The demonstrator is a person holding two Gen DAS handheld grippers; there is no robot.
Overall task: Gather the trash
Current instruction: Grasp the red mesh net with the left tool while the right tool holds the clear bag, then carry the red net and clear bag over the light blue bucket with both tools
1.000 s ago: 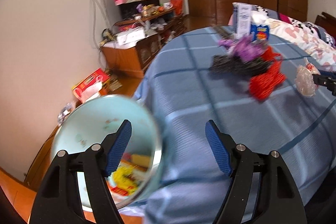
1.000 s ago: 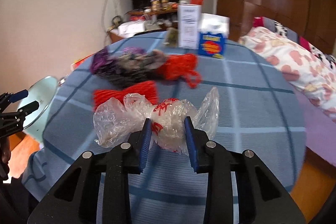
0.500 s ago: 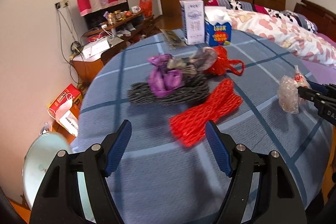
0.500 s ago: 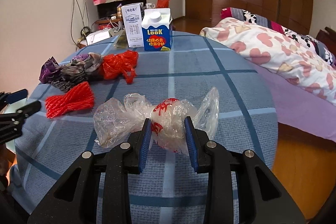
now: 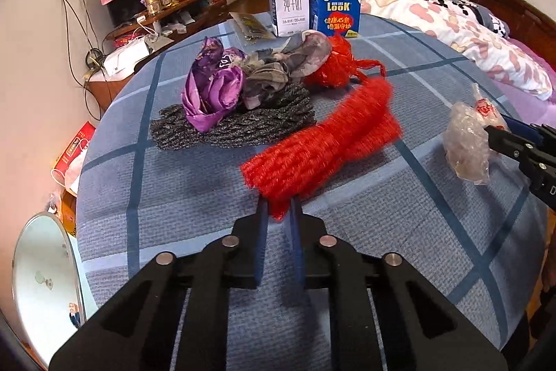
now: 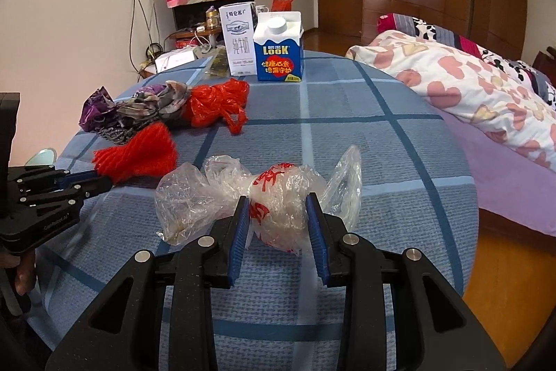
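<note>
Left wrist view: trash bin [image 5: 41,277] lower left. Left gripper [image 5: 278,214] pinched shut on red foam net [image 5: 323,141], frame centre. Right wrist view: right gripper [image 6: 278,225] clamping clear plastic bag [image 6: 278,197], lower centre, over blue checked tablecloth [image 6: 347,134].

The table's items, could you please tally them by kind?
Cartons: 2, a white milk carton and a blue LOOK carton.
Red mesh nets: 2.
Black mesh net: 1.
Crumpled wrappers: 2.
Clear plastic bag: 1.
Flat packet: 1.
Total: 9.
</note>
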